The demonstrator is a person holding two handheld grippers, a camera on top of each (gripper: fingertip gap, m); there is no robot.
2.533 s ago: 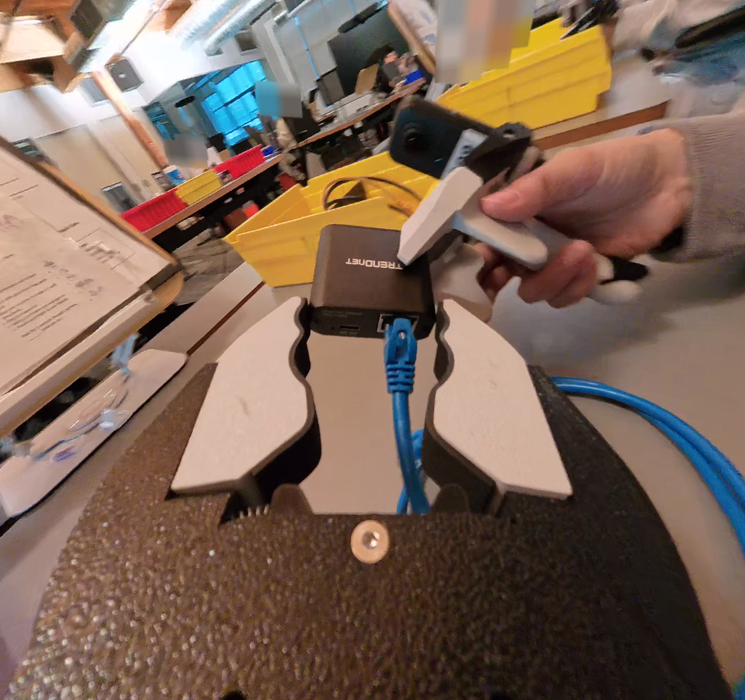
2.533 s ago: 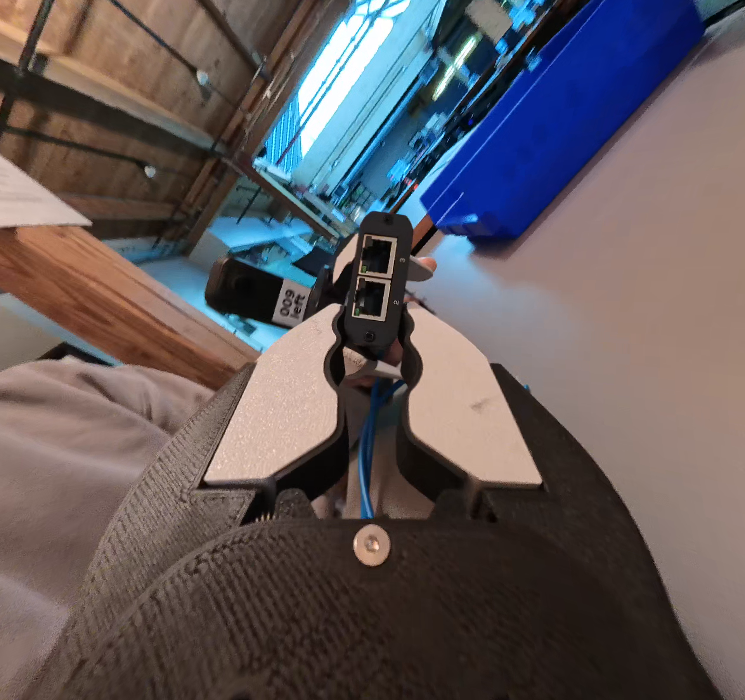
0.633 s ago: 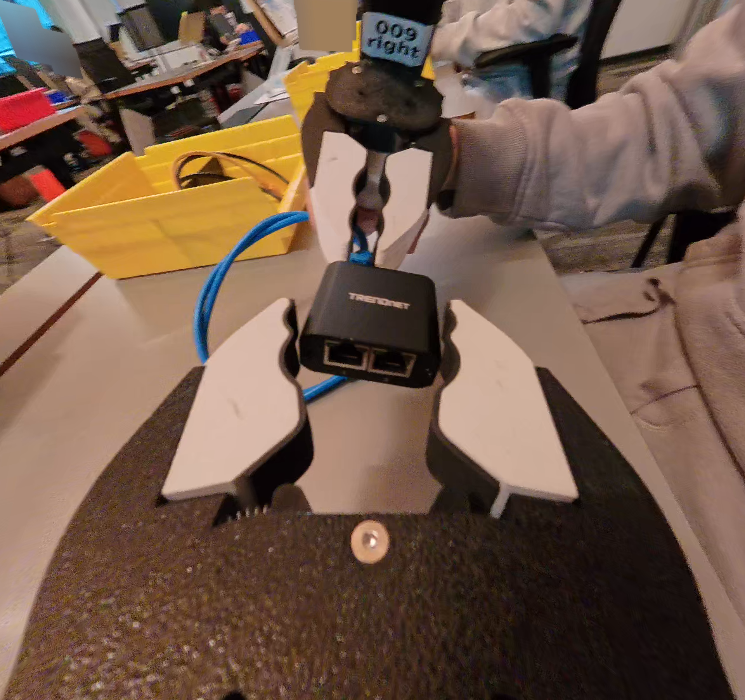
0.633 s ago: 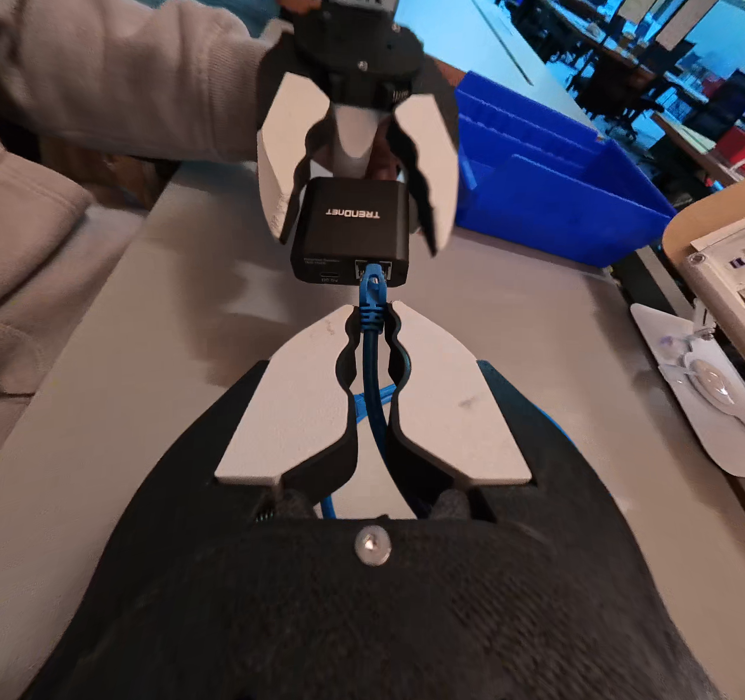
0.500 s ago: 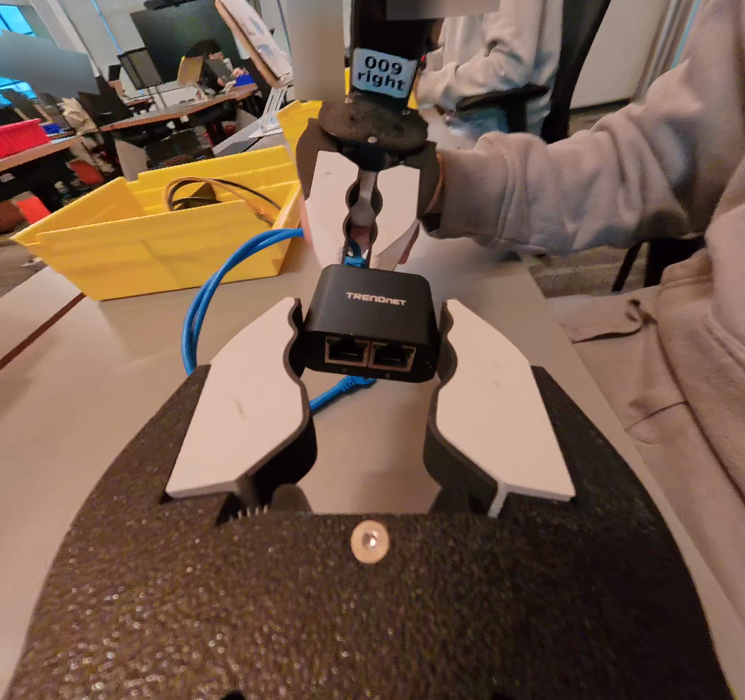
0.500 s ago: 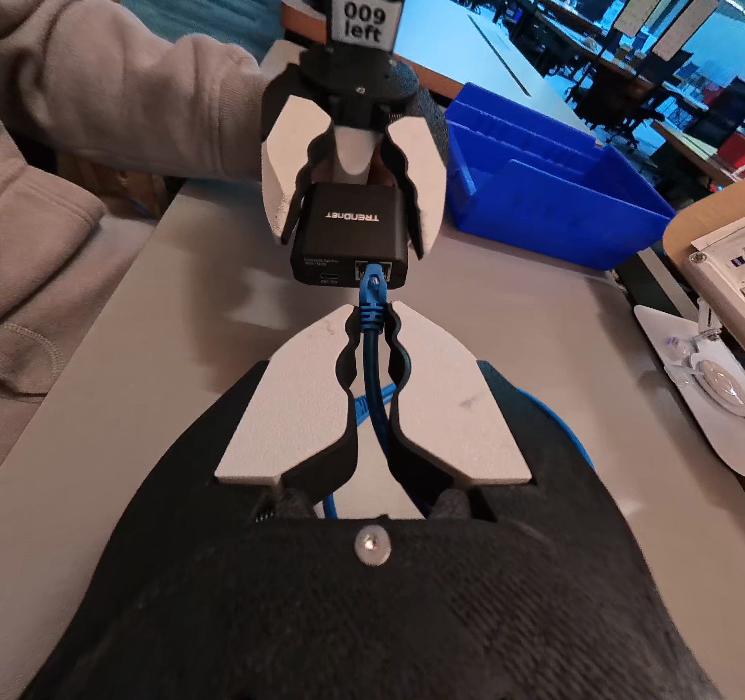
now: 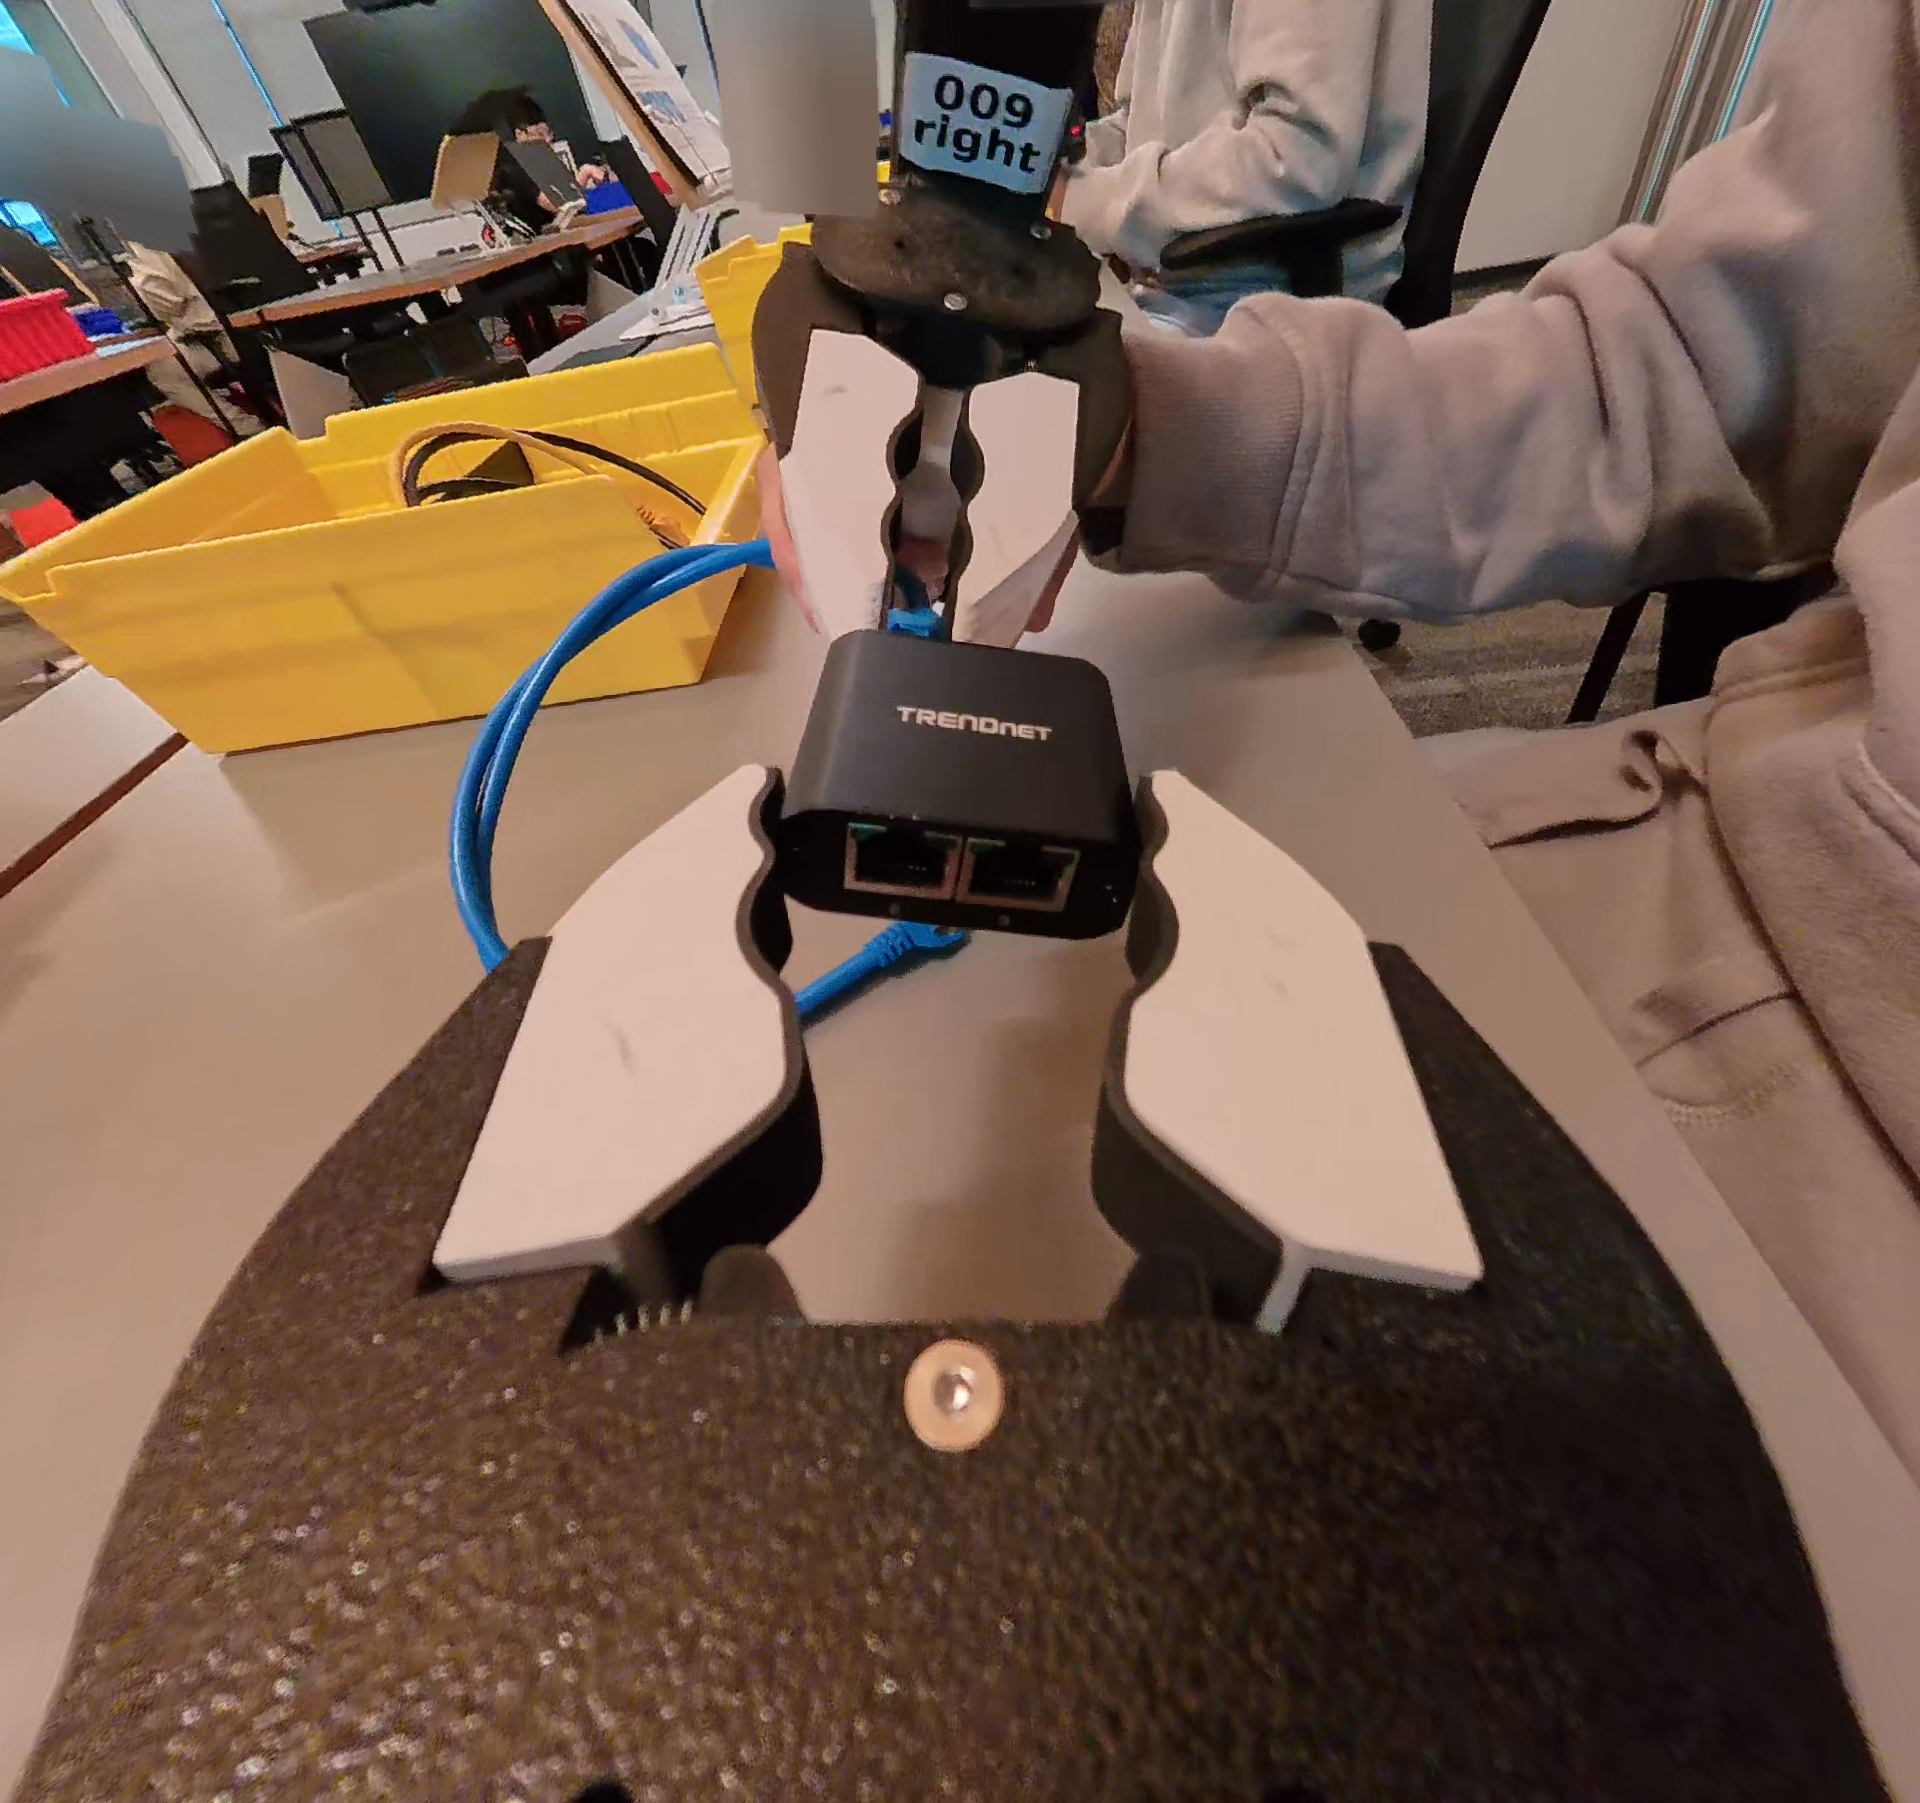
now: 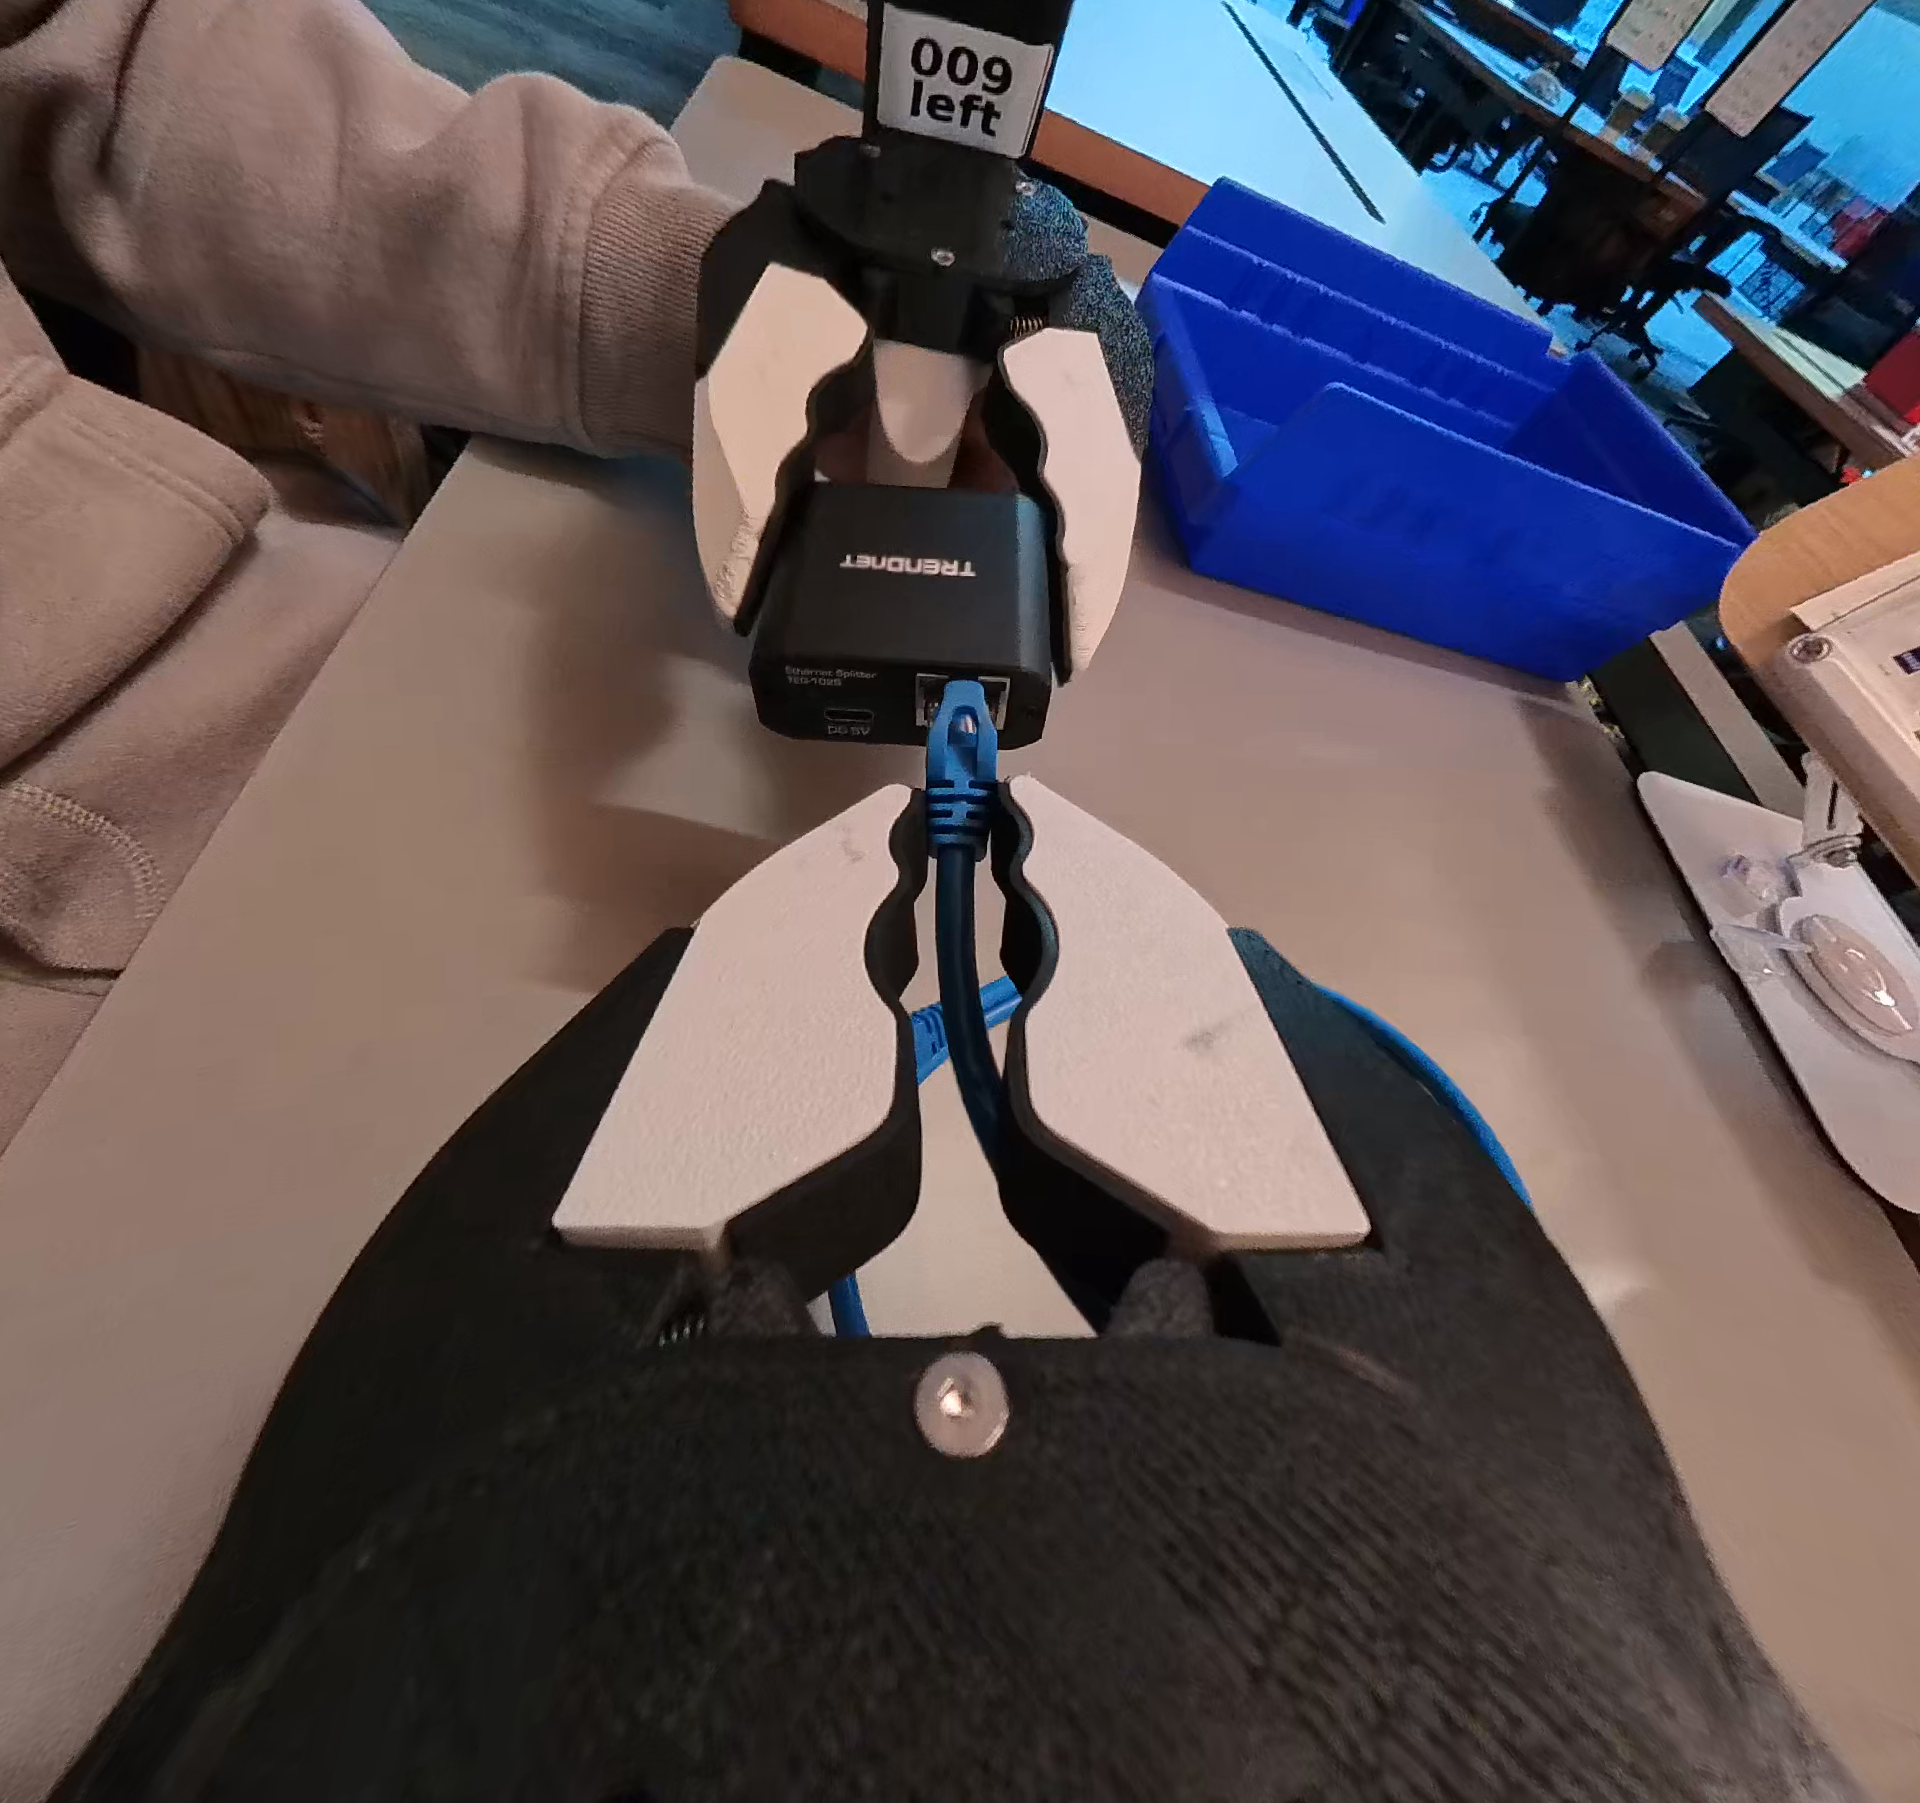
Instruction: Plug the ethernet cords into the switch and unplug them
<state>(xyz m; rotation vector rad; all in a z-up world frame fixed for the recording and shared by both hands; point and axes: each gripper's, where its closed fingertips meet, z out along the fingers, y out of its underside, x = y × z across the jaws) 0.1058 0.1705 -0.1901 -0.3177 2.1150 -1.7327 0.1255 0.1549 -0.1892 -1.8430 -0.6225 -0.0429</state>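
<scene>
My left gripper (image 7: 951, 844) clamps the switch (image 7: 961, 766) above the table (image 7: 260, 922), right gripper (image 8: 961, 818) pinches the cord (image 8: 961, 766) apparently seated in one port; both near ports empty, second plug (image 7: 904, 943) loose underneath, unplugging remains.

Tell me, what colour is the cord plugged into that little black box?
Blue. The ethernet cord, pinched by the right gripper, shows best in the right wrist view.

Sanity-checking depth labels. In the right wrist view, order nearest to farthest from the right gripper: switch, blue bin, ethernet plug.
1. ethernet plug: clamped at the tips of the right gripper.
2. switch: straight ahead, just past the plug, held in the left gripper.
3. blue bin: farther back, ahead and to the right on the table.
</scene>
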